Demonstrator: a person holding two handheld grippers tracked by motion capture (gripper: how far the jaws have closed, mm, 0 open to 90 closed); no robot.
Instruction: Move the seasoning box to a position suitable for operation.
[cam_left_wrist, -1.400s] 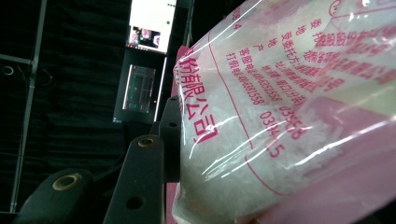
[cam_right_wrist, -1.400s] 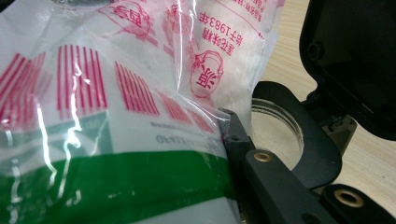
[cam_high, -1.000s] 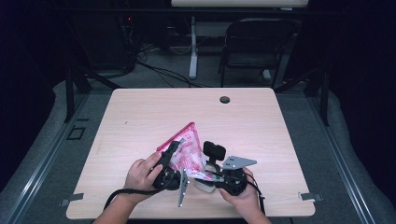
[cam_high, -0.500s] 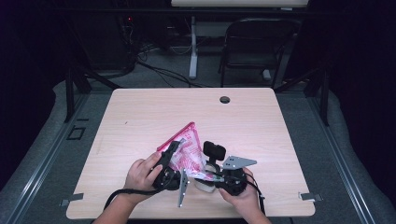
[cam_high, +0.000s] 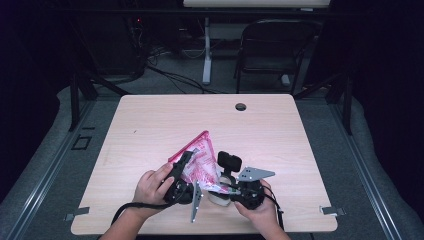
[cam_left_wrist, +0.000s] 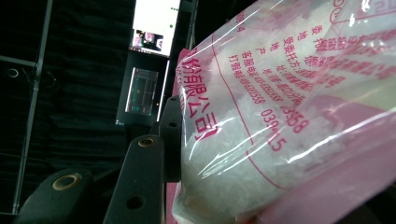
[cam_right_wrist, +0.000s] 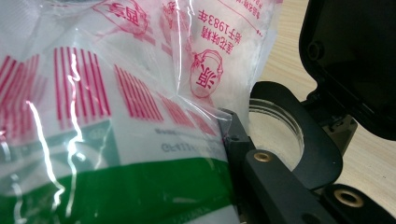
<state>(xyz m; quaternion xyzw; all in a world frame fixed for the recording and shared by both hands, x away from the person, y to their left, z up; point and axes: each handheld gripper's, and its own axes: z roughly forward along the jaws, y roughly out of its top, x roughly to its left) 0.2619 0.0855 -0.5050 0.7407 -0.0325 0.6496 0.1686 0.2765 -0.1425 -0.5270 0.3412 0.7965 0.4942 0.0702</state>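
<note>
A clear plastic bag (cam_high: 199, 159) with pink print and white granules inside is held up over the front of the table. My left gripper (cam_high: 188, 161) is shut on its left side; one black finger (cam_left_wrist: 140, 182) presses against the bag (cam_left_wrist: 280, 116), and the other finger is hidden behind it. My right gripper (cam_high: 221, 188) is shut on the bag's lower edge. Its right finger (cam_right_wrist: 261, 172) lies against the bag (cam_right_wrist: 116, 93), whose bottom carries a green band.
Just behind the right gripper stands a small black device (cam_high: 229, 161) with a raised lid (cam_right_wrist: 350, 60) and a clear round dish (cam_right_wrist: 275, 135). The wooden table (cam_high: 150, 125) has a cable hole (cam_high: 240, 106) at its far edge. A chair (cam_high: 272, 50) stands beyond.
</note>
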